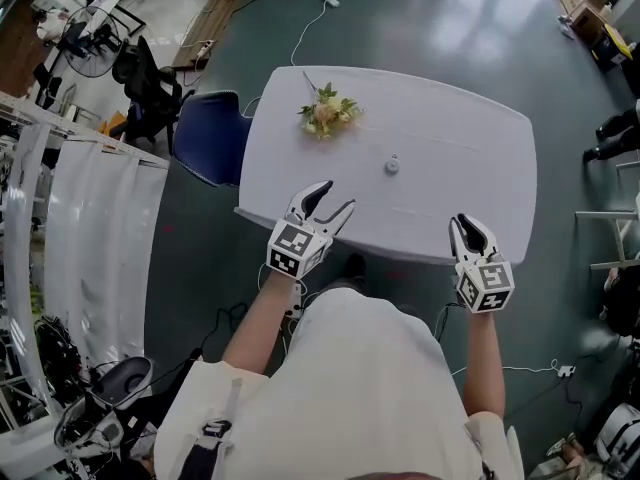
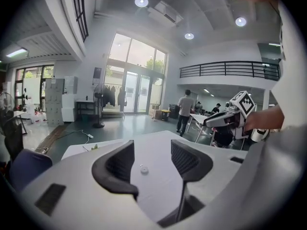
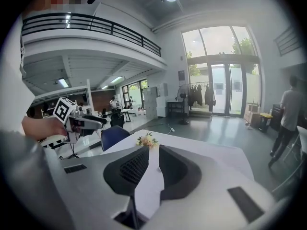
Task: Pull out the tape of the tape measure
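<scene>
Hovering at the near table (image 1: 470, 138) edge, reach not begun: the small round tape measure (image 1: 392, 165) lies mid-table, well ahead of both. Left gripper (image 1: 338, 196) jaws wide apart and empty, right gripper (image 1: 462, 222) jaws nearly together, empty. Next probably: one clamps the case, the other pinches the tape tip.

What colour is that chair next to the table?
Dark blue; the chair shows best in the head view.

Bright, even daylight enters through tall windows (image 2: 139, 75); round ceiling lamps (image 2: 141, 2) add overhead light. Window glare sheens the floor (image 1: 475, 23). Shadows are soft and faint. Both gripper views bend strongly, corners vignetted black; head view sharp.
</scene>
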`<action>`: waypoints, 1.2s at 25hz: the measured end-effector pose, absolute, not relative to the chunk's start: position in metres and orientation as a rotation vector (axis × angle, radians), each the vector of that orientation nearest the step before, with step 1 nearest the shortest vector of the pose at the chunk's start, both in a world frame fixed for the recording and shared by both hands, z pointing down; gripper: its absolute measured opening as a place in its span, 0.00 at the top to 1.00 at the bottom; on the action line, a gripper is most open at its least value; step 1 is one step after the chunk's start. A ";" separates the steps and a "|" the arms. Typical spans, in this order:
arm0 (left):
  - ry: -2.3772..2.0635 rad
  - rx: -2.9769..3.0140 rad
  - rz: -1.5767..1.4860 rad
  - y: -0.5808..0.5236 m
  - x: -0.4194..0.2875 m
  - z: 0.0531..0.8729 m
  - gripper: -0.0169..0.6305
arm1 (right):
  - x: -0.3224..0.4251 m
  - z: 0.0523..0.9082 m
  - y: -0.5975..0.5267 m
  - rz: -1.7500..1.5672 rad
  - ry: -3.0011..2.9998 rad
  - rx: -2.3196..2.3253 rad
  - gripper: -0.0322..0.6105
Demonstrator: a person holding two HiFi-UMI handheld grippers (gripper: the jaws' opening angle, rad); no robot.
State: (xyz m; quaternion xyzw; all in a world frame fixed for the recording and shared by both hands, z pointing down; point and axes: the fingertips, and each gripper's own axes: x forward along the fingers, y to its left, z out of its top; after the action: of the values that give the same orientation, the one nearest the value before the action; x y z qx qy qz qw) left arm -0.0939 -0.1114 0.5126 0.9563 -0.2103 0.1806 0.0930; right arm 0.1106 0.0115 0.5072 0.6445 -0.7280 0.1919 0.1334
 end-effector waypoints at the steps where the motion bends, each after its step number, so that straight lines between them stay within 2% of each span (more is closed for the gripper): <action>1: -0.610 2.840 0.543 -0.116 -0.093 0.515 0.60 | 0.111 0.508 0.008 0.562 -2.103 1.874 0.85; 17: -0.597 2.772 0.572 -0.153 -0.079 0.539 0.60 | 0.121 0.529 -0.038 0.621 -2.071 1.808 0.85; 30: -0.821 2.636 0.549 -0.141 -0.044 0.552 0.60 | 0.160 0.544 -0.065 0.653 -2.202 1.598 0.85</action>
State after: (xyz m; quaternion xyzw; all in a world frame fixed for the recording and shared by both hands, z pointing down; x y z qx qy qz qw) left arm -0.0437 -0.1412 0.5520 0.9240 -0.2879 0.1925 0.1623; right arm 0.1599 -0.0654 0.5440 0.5627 -0.7754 0.2301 0.1710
